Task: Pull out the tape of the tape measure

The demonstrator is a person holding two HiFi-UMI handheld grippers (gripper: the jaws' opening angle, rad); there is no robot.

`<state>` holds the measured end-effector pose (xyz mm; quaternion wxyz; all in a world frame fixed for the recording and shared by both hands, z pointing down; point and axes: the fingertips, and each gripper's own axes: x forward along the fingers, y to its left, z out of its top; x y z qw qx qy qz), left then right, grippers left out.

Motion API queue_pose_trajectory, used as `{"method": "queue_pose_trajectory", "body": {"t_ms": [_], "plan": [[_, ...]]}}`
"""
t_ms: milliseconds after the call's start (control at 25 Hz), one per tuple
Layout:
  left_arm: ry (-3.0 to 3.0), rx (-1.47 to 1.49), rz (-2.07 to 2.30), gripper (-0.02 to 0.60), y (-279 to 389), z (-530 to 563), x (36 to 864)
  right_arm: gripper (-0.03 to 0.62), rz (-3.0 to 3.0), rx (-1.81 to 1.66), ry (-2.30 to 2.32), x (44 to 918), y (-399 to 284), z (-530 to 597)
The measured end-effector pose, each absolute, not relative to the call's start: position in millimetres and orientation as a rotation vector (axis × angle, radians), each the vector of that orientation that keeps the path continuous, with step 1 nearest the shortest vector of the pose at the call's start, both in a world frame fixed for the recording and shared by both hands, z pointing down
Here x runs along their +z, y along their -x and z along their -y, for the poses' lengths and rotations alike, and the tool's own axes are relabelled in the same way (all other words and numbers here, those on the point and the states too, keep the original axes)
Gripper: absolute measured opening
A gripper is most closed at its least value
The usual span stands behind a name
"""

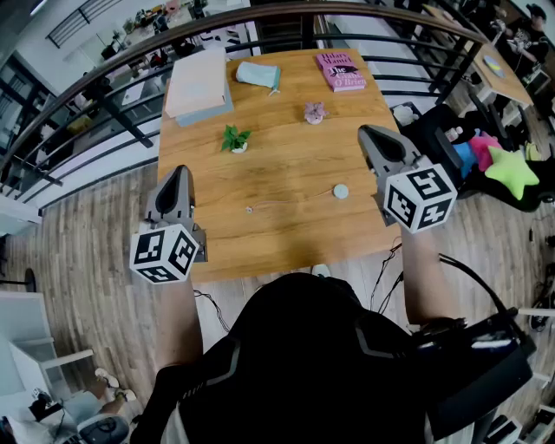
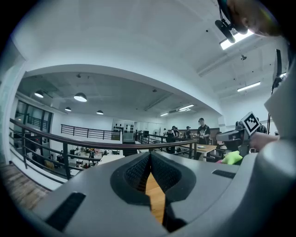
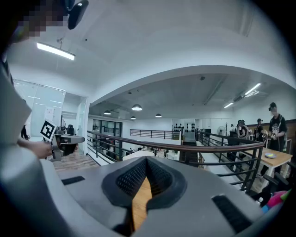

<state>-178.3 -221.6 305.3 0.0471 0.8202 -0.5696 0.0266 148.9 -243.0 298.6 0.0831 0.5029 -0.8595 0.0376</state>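
A small round pale tape measure (image 1: 340, 191) lies on the wooden table (image 1: 286, 234), right of the middle. From it a thin line, which looks like its tape (image 1: 286, 203), runs left to a small end piece (image 1: 249, 209). My left gripper (image 1: 179, 171) hovers at the table's left edge, shut and empty. Over the right edge my right gripper (image 1: 366, 131) is held, also shut with nothing in it. Both point level, away from me. In the left gripper view the jaws (image 2: 150, 155) meet, and so do those in the right gripper view (image 3: 146, 160); only a strip of tabletop shows below them.
At the table's far side lie a stack of books (image 1: 199, 84), a teal pouch (image 1: 257, 75) and a pink book (image 1: 340, 70). A small pink object (image 1: 314, 112) and a green plant sprig (image 1: 234, 138) sit nearer. A dark railing (image 1: 260, 12) runs behind; bright toys (image 1: 507, 169) lie at the right.
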Motion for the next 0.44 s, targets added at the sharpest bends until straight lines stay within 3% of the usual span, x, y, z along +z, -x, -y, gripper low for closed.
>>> {"method": "queue_pose_trajectory", "body": {"t_ms": [440], "plan": [[-2.493, 0.114, 1.751, 0.031, 180.0, 226.0, 307.3, 0.008, 2.576, 0.134, -1.508, 301.4, -147.4, 247.5]]}}
